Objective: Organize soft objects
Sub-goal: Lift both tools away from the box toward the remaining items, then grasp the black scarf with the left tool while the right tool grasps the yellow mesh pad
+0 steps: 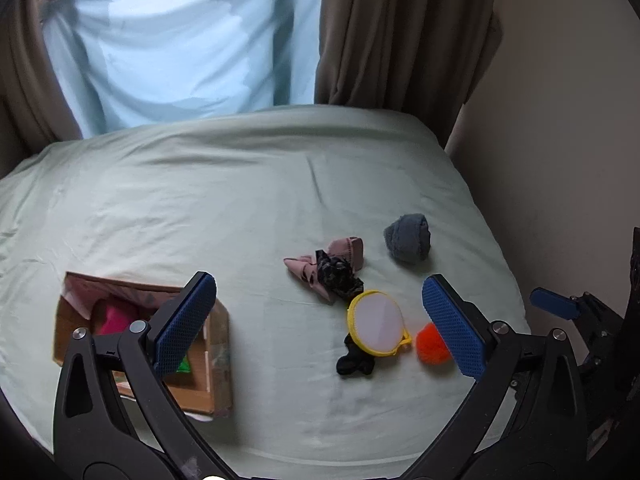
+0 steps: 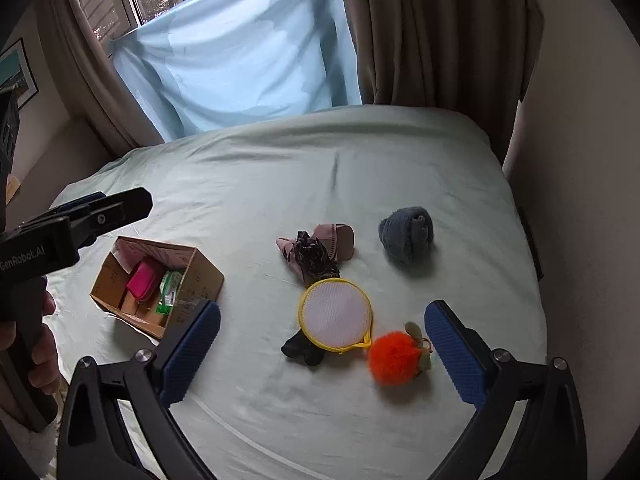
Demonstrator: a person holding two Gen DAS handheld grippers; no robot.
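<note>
Soft things lie on a pale green bed: a rolled grey cloth (image 1: 408, 237) (image 2: 407, 235), a pink cloth (image 1: 344, 254) (image 2: 340, 238) with a dark patterned scrunchie (image 1: 338, 274) (image 2: 312, 258) on it, a yellow-rimmed round mesh pouch (image 1: 379, 323) (image 2: 335, 314) over a black sock (image 1: 354, 362) (image 2: 302, 350), and an orange fluffy pompom (image 1: 432, 344) (image 2: 396, 356). An open cardboard box (image 1: 218, 344) (image 2: 200, 276) at the left holds a pink pouch (image 2: 144, 280) and a green packet (image 2: 170, 290). My left gripper (image 1: 320, 324) is open above the bed, nothing between its fingers. My right gripper (image 2: 322, 354) is open too, empty.
Brown curtains (image 2: 432, 28) and a light blue sheet (image 2: 248, 52) hang behind the bed. A wall (image 2: 580, 160) runs close along the bed's right edge. A hand (image 2: 40, 356) holds the left gripper's handle at the left of the right wrist view.
</note>
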